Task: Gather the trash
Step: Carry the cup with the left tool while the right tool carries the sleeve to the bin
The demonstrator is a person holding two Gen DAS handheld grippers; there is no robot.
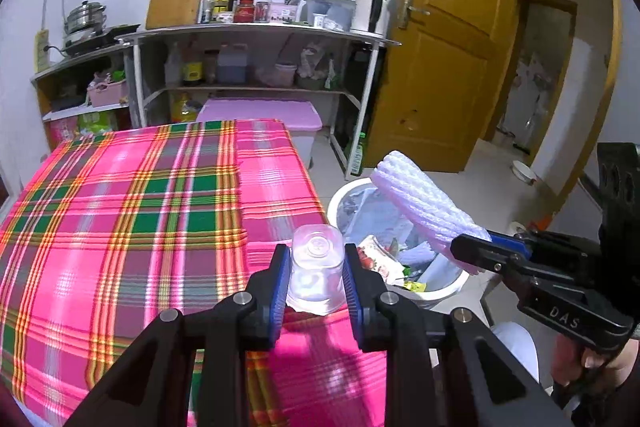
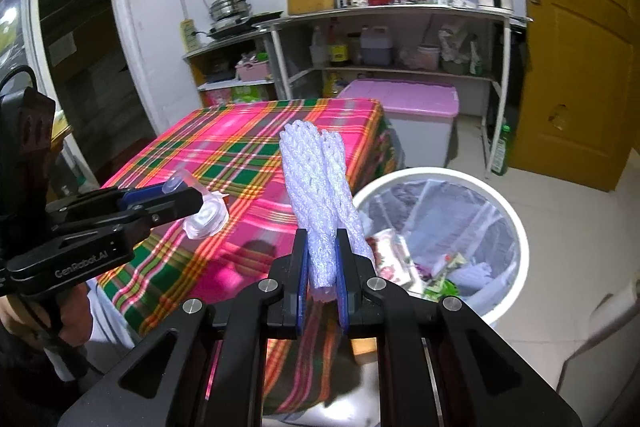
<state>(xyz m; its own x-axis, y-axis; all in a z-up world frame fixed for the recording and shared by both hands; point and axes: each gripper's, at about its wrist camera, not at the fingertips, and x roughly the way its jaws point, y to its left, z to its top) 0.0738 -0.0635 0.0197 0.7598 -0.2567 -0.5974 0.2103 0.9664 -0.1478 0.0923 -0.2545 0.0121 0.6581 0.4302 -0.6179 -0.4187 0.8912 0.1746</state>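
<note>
With your right gripper (image 2: 322,273) clamped on the white foam fruit net (image 2: 316,183) at frame centre and your left gripper (image 1: 316,277) squeezing the clear plastic cup (image 1: 317,267), carry both over the white lined trash bin (image 2: 508,211) at lower right before opening the jaws.

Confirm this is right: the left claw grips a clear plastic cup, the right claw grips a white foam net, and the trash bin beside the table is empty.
Not quite. The trash bin is not empty: the right wrist view shows wrappers and scraps inside its liner. The rest holds: the left claw grips the clear plastic cup, and the right claw grips the white foam net.
</note>
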